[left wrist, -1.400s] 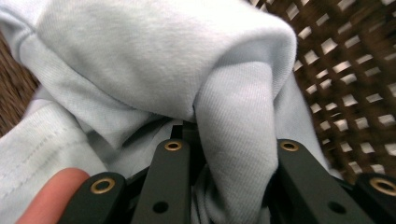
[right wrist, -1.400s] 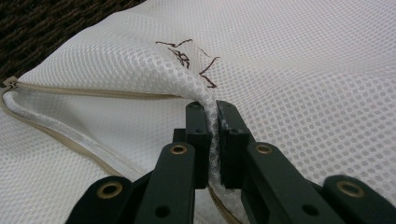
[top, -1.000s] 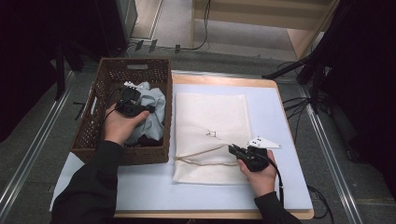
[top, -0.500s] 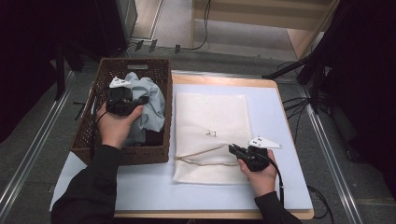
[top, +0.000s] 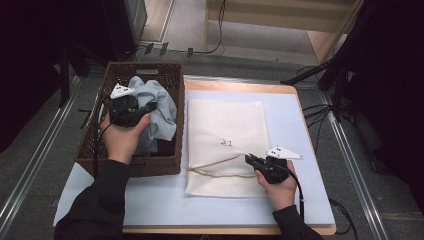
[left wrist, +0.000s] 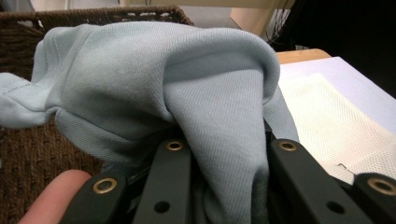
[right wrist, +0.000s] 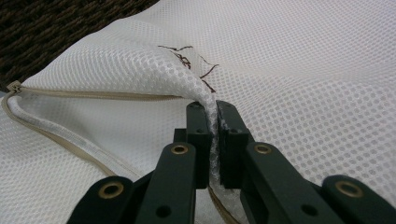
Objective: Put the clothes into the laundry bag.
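Observation:
A pale blue garment [top: 155,112] lies bunched in the brown wicker basket [top: 100,145] at the left. My left gripper [top: 145,108] is shut on it, and the blue cloth [left wrist: 196,107] drapes between and over the jaws. A white mesh laundry bag [top: 225,125] lies flat on the table with its beige zipper [top: 220,162] open along the near part. My right gripper [top: 248,159] is shut on the bag's upper mesh layer [right wrist: 196,88] beside the zipper [right wrist: 93,94], lifting that layer into a small ridge.
The bag lies on a pale blue mat [top: 300,130] over a wooden tabletop [top: 240,86]. The basket's right wall stands close to the bag's left edge. Cables [top: 320,112] trail off the right side, and metal rails [top: 35,165] run beside the table.
My left gripper has risen and moved toward the far side of the basket, pulling the blue garment up with it. The right gripper has kept still on the bag.

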`<action>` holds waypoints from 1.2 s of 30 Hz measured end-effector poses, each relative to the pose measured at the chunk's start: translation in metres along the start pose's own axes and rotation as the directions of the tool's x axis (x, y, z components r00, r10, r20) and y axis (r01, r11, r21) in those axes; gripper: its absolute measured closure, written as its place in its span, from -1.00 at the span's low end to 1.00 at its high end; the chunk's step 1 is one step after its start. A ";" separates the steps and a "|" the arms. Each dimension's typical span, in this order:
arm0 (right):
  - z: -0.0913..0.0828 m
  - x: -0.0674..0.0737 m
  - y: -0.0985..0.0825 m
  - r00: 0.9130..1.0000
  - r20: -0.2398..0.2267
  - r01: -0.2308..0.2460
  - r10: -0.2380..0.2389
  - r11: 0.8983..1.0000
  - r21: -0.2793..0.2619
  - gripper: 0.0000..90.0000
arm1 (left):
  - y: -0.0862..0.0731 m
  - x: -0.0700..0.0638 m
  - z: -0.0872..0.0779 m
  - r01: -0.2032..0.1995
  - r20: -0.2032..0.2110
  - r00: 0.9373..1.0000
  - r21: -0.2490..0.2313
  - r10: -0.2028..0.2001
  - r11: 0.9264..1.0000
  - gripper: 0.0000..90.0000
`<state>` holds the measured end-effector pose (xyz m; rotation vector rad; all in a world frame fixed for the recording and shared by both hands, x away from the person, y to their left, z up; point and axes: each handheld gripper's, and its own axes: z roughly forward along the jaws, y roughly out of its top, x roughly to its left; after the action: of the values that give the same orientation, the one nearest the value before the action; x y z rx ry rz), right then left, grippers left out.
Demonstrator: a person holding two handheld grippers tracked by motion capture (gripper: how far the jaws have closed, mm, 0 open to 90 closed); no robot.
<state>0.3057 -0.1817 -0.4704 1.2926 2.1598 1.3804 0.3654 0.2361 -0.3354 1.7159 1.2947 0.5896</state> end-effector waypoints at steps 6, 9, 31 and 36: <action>0.000 0.000 0.000 1.000 -0.002 0.002 -0.002 1.000 -0.003 0.92 | -0.001 -0.002 -0.004 0.016 -0.006 1.000 -0.038 -0.016 0.999 0.71; 0.000 0.000 0.000 1.000 -0.001 0.002 -0.002 1.000 -0.002 0.92 | 0.000 -0.003 -0.007 0.015 -0.002 1.000 -0.052 -0.016 0.999 0.71; -0.001 0.001 0.001 1.000 -0.001 0.003 -0.003 1.000 -0.011 0.92 | -0.015 -0.043 -0.023 0.038 0.099 0.995 -0.104 -0.027 0.994 0.71; -0.001 0.001 0.001 1.000 0.000 0.005 -0.005 1.000 -0.019 0.92 | -0.020 -0.061 -0.029 0.028 0.146 0.989 -0.112 -0.012 0.993 0.71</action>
<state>0.3047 -0.1816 -0.4688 1.2798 2.1436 1.3952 0.3119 0.1912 -0.3299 1.6192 1.1522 0.5071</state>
